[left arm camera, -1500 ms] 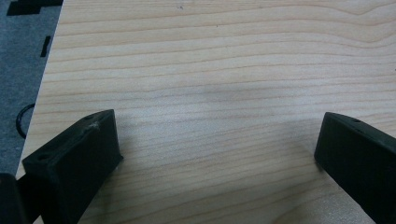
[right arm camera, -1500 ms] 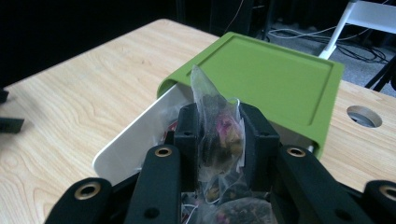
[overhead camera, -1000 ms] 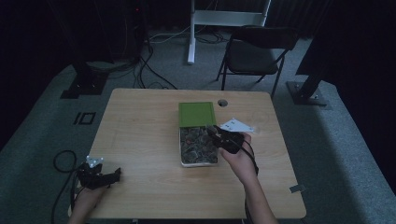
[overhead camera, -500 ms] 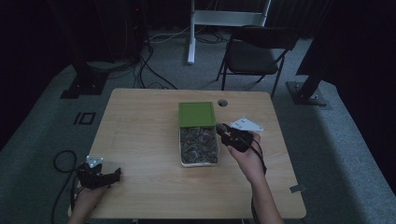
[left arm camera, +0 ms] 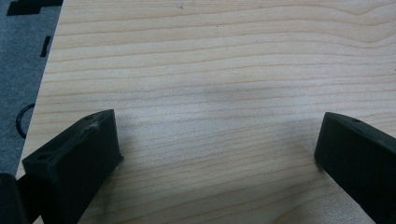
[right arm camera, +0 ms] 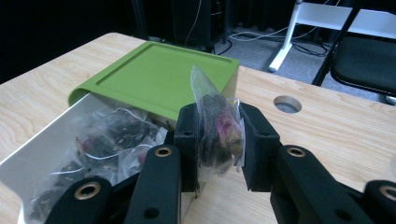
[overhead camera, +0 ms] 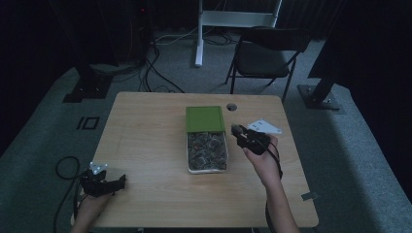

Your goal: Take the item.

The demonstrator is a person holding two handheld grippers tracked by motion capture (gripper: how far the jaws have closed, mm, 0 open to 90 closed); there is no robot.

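The right tongs (right arm camera: 218,140) pinch a clear tea sachet (right arm camera: 217,128) just beside the white box (overhead camera: 188,160) of sachets. Left tongs (left arm camera: 215,144) rest spread on the surface (overhead camera: 145,141). Next, I'd judge, the sachet needs setting down clear of the box.

A wooden table (overhead camera: 150,145) bears an open white box (overhead camera: 207,152) of sachets, its green lid (overhead camera: 204,118) slid back.
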